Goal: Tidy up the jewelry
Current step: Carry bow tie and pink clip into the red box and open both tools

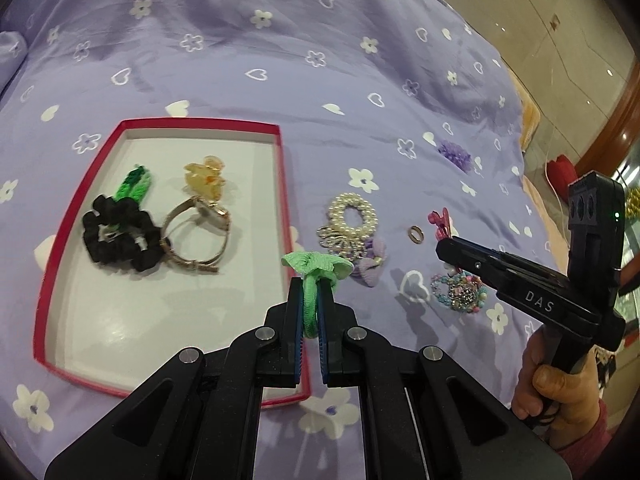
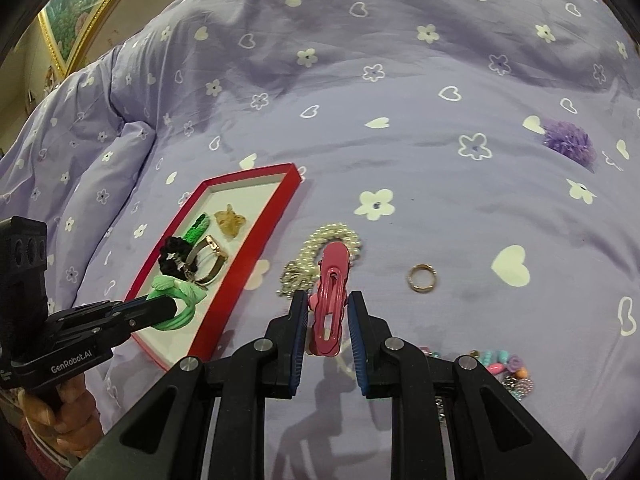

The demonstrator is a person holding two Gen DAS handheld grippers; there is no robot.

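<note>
My left gripper (image 1: 313, 286) is shut on a light green hair tie with a bow (image 1: 318, 266), held above the near right edge of the red-rimmed white box (image 1: 285, 200). From the right wrist view the left gripper (image 2: 174, 308) and the green hair tie (image 2: 176, 290) hang over the box's (image 2: 218, 312) near end. My right gripper (image 2: 328, 300) is shut on a pink hair clip (image 2: 330, 304), lifted off the purple bedspread. The left wrist view shows the right gripper (image 1: 442, 245) at the right with the pink clip (image 1: 438, 220) at its tip.
In the box lie a black scrunchie (image 1: 120, 232), a green clip (image 1: 136, 182), a yellow claw clip (image 1: 204, 178) and a watch (image 1: 200, 232). On the bedspread lie a pearl scrunchie (image 1: 353, 212), a ring (image 2: 422, 277), a bead bracelet (image 1: 458, 292), a purple bow (image 1: 372, 264) and a purple pompom (image 2: 568, 140).
</note>
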